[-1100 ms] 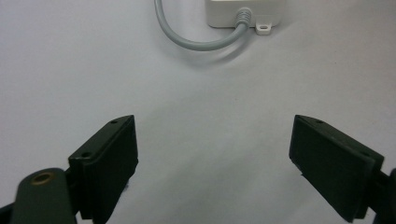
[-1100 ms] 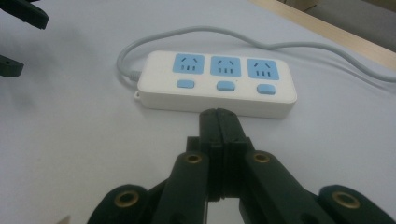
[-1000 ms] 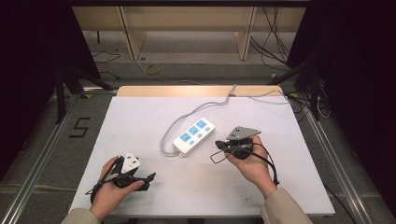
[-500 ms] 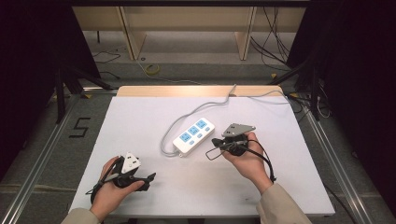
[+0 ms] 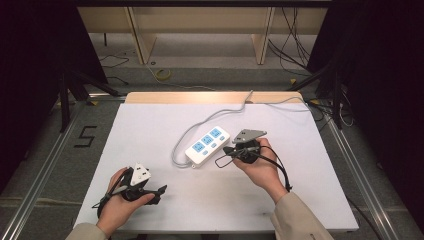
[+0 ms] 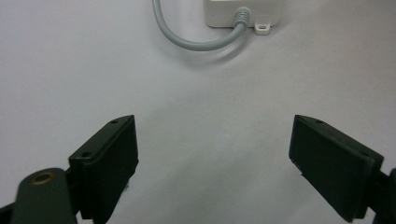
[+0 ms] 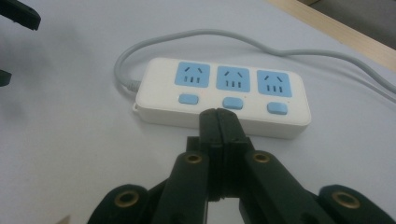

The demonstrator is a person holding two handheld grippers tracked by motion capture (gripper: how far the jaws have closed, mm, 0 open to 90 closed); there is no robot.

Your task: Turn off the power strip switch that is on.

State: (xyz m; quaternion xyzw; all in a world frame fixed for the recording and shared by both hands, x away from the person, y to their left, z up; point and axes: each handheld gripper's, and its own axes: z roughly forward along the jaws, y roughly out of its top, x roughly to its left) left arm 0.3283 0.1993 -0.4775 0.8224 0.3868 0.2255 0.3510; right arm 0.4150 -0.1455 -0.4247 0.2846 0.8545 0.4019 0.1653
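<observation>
The white plastic three-socket power strip with blue buttons (image 7: 224, 95) lies mid-bench. The right hand-held gripper (image 7: 218, 122), jaws pressed together on nothing, points at its middle button (the left hand-held gripper (image 6: 215, 158) gapes, empty); a skewed push could slide the strip.

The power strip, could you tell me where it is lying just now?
In the high view the power strip lies near the table's middle, just off the shut right gripper's tips.

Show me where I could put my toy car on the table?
The far left corner of the table is bare, left of the grey cord. So is the near middle, between the two hands. It is crowded around the power strip, where the right tongs sit shut beside it.
</observation>
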